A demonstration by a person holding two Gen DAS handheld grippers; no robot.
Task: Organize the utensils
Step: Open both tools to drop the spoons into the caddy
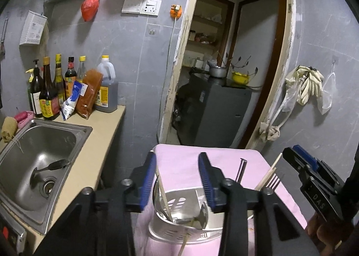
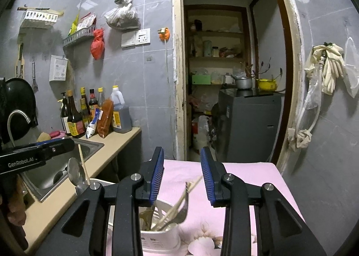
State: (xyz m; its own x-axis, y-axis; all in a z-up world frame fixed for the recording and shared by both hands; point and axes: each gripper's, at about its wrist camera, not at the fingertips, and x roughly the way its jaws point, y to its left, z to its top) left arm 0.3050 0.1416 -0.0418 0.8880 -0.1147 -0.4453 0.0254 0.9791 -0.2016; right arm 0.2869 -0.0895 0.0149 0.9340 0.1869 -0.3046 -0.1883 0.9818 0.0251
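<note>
Two hand-held grippers hover over a white utensil holder (image 1: 179,222) that stands on a pink cloth (image 1: 179,161) beside a kitchen counter (image 1: 94,143). The left gripper (image 1: 177,179) has its blue-padded jaws parted with nothing pressed between them; below the gap, a spoon (image 1: 199,215) and a single chopstick (image 1: 163,195) lean inside the holder's left compartment. The right gripper (image 2: 182,177) also stands open and empty above the holder's other compartment, where a fork (image 2: 184,206) and a bundle of chopsticks (image 2: 179,202) rest tilted against the rim. From the left view the right gripper appears at the frame's right edge, just beyond the fork tines and chopstick tips. A steel sink (image 1: 40,143) lies to the left, with sauce bottles (image 1: 49,89) lined along the grey tiled wall (image 1: 134,54) behind it. An open doorway (image 2: 228,76) shows a storeroom beyond.
</note>
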